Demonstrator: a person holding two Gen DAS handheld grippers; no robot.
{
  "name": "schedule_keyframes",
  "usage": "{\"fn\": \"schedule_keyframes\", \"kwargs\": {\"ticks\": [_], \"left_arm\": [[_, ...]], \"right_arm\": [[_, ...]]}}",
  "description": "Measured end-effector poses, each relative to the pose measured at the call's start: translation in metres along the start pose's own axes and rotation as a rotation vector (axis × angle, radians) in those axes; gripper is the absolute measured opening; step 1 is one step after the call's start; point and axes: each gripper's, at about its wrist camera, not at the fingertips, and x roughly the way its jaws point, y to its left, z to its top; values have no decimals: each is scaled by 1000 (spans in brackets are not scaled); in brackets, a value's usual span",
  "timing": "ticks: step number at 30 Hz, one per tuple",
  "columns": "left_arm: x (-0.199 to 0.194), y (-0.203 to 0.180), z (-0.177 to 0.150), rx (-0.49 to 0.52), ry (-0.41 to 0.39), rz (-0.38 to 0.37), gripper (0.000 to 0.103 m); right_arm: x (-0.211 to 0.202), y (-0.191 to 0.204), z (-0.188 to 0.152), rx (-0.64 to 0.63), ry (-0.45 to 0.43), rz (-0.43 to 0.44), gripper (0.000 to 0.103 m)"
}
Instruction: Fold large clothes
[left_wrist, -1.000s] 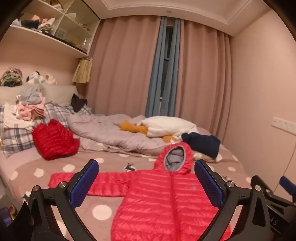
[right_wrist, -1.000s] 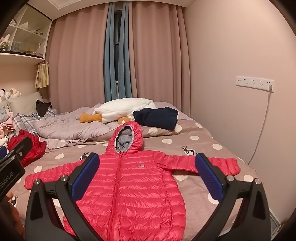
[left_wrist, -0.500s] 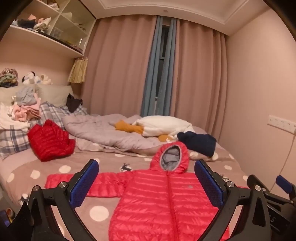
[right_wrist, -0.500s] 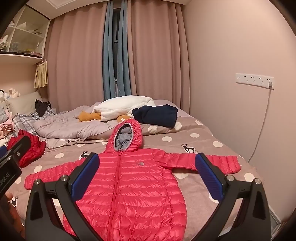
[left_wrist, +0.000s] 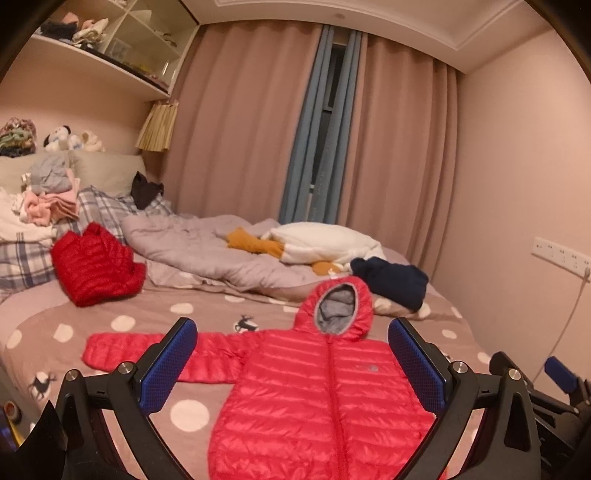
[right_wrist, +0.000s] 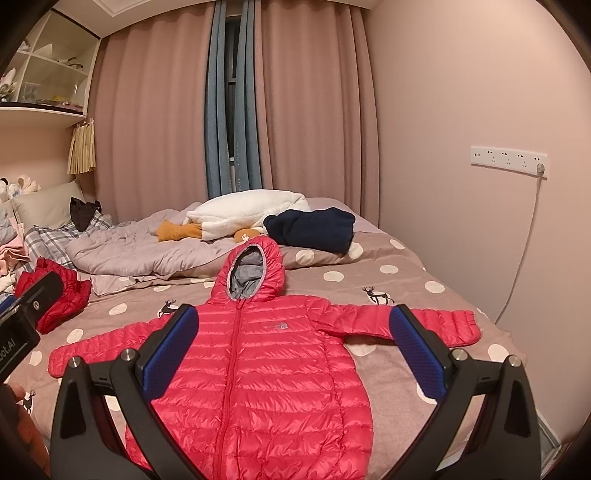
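Little has shifted over the past second: both views have swung only slightly, and the red hooded down jacket (right_wrist: 266, 369) lies just as it did, spread flat on the polka-dot bed (right_wrist: 399, 273).

Front side up and zipped closed, the jacket has its hood (right_wrist: 253, 271) pointing toward the curtained window and both sleeves stretched out to the sides; its left sleeve (left_wrist: 155, 354) reaches across the spotted cover in the left wrist view, and the other sleeve (right_wrist: 436, 325) runs toward the wall with the socket strip. The left tongs (left_wrist: 295, 369) hang above the near edge of the bed with their blue pads wide apart and nothing between them. The right tongs (right_wrist: 295, 354) are likewise spread and empty, poised over the jacket's chest without touching it.

As far as the pictures show, the laying-out is done and the folding has not begun: no sleeve is turned in, no crease is made. By this reading, both sleeves, the hood and the body fold all remain. A second red jacket (left_wrist: 96, 269) sits bundled near the pillows, beside a rumpled grey quilt (left_wrist: 207, 254) and a dark blue garment (right_wrist: 314, 229).
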Motion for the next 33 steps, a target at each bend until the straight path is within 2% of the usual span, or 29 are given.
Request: {"fn": "schedule_keyframes", "kwargs": {"ticks": [5,17,21,33], "left_arm": [[0,4,2,-16,12,-12,102],[4,10,2,-22,47,32,102],[3,10,2,-14,46,61,102],[1,9,4,-5,25,63,102]], "right_arm": [[0,5,-1,-6,3,2,103],[-1,12,-5,-17,4,17,103],[-1,13,-5,-18,7,16,103],[-3,11,-4,-11,7,10,103]]}}
